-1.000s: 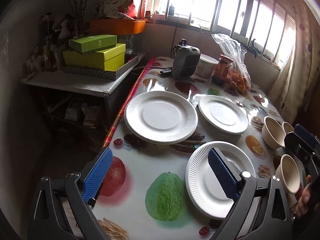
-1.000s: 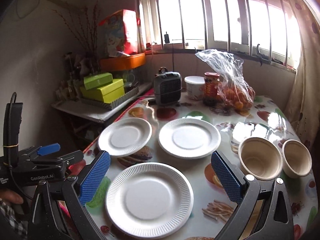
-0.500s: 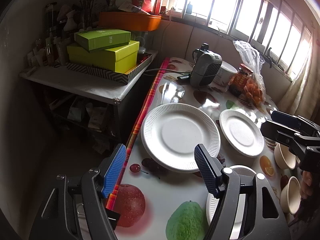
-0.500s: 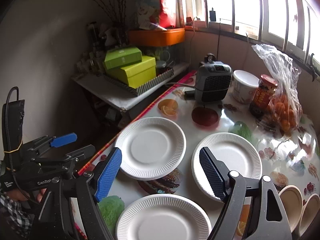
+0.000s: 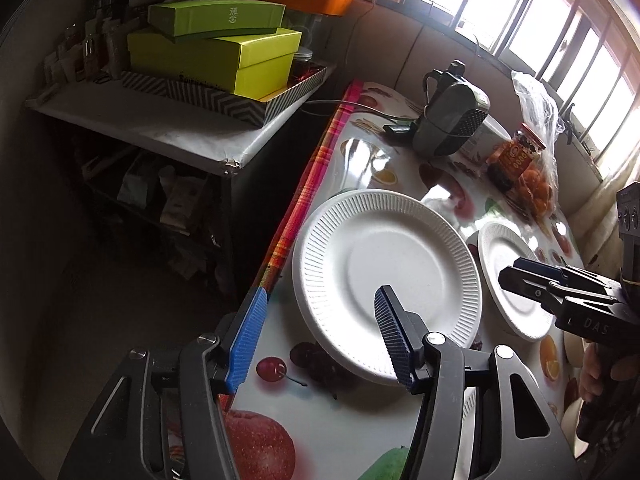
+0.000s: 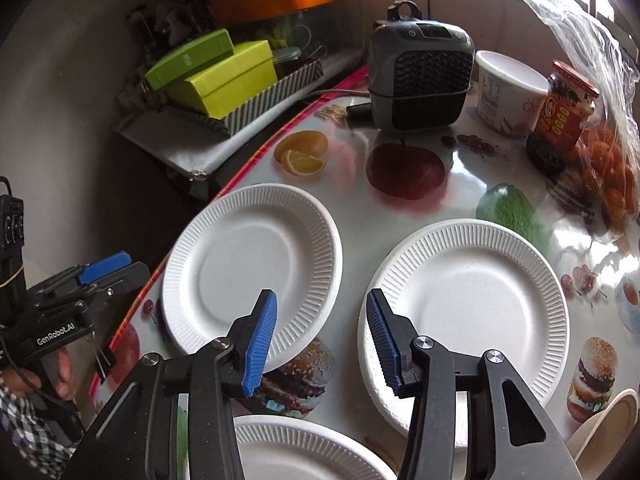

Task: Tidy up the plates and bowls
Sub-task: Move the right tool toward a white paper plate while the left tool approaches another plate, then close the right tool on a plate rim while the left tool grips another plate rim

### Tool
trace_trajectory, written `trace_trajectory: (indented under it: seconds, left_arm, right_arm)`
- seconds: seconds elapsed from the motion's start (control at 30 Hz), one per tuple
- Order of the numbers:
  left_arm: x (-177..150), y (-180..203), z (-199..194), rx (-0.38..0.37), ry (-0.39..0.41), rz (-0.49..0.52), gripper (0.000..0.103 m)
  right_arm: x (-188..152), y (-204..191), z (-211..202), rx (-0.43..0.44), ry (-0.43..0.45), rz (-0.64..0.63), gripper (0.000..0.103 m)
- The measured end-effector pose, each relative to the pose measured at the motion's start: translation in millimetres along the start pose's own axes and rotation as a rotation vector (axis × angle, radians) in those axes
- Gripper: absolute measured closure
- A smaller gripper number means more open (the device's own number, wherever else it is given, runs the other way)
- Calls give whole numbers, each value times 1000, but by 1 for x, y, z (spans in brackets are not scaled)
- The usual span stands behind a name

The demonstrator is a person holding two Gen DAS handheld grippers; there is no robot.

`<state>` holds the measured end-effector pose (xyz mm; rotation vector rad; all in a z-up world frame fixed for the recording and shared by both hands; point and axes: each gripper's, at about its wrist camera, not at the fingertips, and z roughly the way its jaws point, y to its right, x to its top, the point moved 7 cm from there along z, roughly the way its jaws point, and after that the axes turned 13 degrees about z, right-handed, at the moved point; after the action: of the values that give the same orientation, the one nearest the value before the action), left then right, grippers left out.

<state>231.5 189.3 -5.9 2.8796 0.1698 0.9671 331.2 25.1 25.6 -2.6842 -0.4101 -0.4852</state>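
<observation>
The left tool (image 5: 318, 332) hangs tilted down over the desk's left edge, its blue pads apart and closing with nothing pressed between them; its right pad lies over the near rim of the left plate (image 5: 384, 276) and its left pad over the striped border of the cloth, though whether either touches cannot be told. The right tool (image 6: 320, 338) points down at the gap between the left plate (image 6: 252, 268) and the right plate (image 6: 468, 312), pads likewise apart and closing on nothing, the left pad over the first plate's rim and the right pad over the second's. Each tool shows at the edge of the other's view, held in a hand (image 6: 60, 372). The two white ribbed plates lie flat just beside each other on the fruit-printed desk (image 6: 400, 208), and a third plate (image 6: 308, 452) lies nearer, below the right tool. At the lower right corner of the right view the rim of a beige bowl (image 6: 608, 428) shows. Further back stand a small grey heater (image 6: 418, 80), a white tub (image 6: 508, 92), a red-labelled jar (image 6: 564, 116) and a clear bag of oranges (image 6: 608, 168). Off the desk's left side a shelf (image 5: 160, 120) carries a patterned tray with two green boxes (image 5: 216, 44)
</observation>
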Motion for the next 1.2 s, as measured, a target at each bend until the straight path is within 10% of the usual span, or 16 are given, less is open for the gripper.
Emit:
trace_trajectory:
  seconds: [0.47, 1.2]
  left_arm:
    - [1, -12, 25, -31, -40, -59, 46]
    - [0, -12, 35, -61, -65, -76, 78]
  right_arm:
    - [9, 5, 33, 75, -89, 71, 72]
    - [9, 12, 48, 95, -121, 119, 86]
